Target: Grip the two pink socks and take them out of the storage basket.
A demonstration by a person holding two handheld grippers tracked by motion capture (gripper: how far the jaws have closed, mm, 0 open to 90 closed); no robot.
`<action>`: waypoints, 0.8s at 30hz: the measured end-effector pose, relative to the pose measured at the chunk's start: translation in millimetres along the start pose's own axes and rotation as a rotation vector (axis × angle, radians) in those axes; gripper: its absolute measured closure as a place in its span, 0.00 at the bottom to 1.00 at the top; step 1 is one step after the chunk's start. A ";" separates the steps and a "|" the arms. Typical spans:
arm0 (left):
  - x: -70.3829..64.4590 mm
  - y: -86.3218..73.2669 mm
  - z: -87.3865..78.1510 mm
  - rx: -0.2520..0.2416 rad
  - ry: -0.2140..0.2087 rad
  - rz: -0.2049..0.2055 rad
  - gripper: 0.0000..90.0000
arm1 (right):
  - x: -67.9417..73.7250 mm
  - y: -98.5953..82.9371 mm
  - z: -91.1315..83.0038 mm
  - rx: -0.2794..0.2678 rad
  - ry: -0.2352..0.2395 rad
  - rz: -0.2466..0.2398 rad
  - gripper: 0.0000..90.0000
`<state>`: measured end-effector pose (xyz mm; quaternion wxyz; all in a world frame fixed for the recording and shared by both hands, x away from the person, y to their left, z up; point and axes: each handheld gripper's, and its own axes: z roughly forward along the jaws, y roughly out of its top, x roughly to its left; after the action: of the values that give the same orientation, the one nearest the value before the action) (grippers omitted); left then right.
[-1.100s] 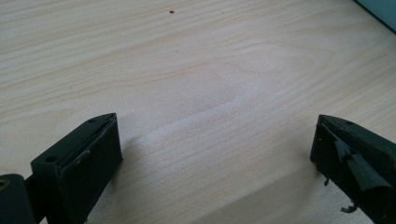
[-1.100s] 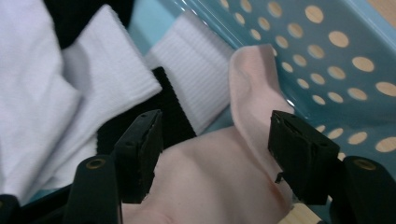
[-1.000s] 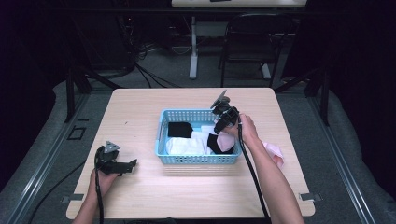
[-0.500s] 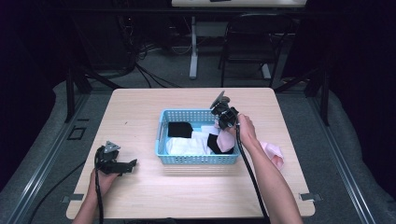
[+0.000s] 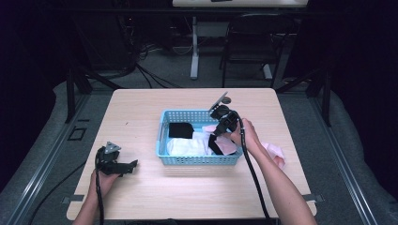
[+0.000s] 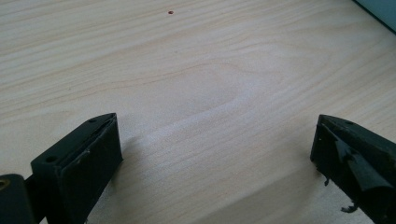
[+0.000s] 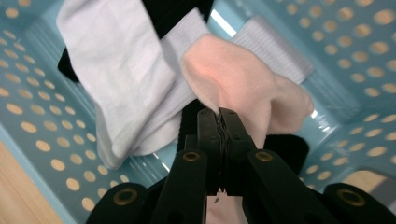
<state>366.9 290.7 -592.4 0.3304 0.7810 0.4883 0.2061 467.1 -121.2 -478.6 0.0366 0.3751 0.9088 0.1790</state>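
A light blue perforated basket (image 5: pixel 162 136) stands mid-table and holds white socks (image 5: pixel 185 146), a black sock (image 5: pixel 180 130) and a pink sock (image 5: pixel 228 147). My right gripper (image 5: pixel 215 134) reaches down into the basket's right half. In the right gripper view its jaws (image 7: pixel 219 114) are shut on the pink sock (image 7: pixel 243 84), which bunches over the white socks (image 7: pixel 121 70) and the black fabric (image 7: pixel 285 149). My left gripper (image 5: pixel 127 165) lies low over the table's front left; its jaws (image 6: pixel 215 135) stand wide open with bare wood between them.
Another pink sock (image 5: pixel 274 152) lies on the table (image 5: pixel 141 108) right of the basket, beside the right forearm. A basket corner (image 6: pixel 380 9) shows far off in the left gripper view. Dark floor, cables and a chair lie beyond the table.
The right gripper has shifted slightly inside the basket, still holding the pink sock. The left gripper has stayed put.
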 end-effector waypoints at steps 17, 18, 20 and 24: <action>0.0 0.0 0.0 0.000 0.000 0.000 0.02 | -7.8 -10.3 -12.9 -0.039 -0.084 0.015 0.42; 0.0 0.0 0.0 0.000 0.000 0.000 0.02 | -9.7 -11.0 -10.2 -0.027 -0.078 0.020 0.42; 0.0 0.0 0.0 0.000 0.000 0.000 0.02 | -11.9 -12.0 -1.3 0.009 -0.084 0.040 0.43; 0.0 0.0 0.0 0.000 0.000 0.000 0.02 | -13.0 -14.7 11.4 0.037 -0.058 0.062 0.63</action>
<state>367.0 290.8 -592.4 0.3306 0.7810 0.4882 0.2059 468.9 -136.5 -495.4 0.0506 0.4088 0.8984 0.1521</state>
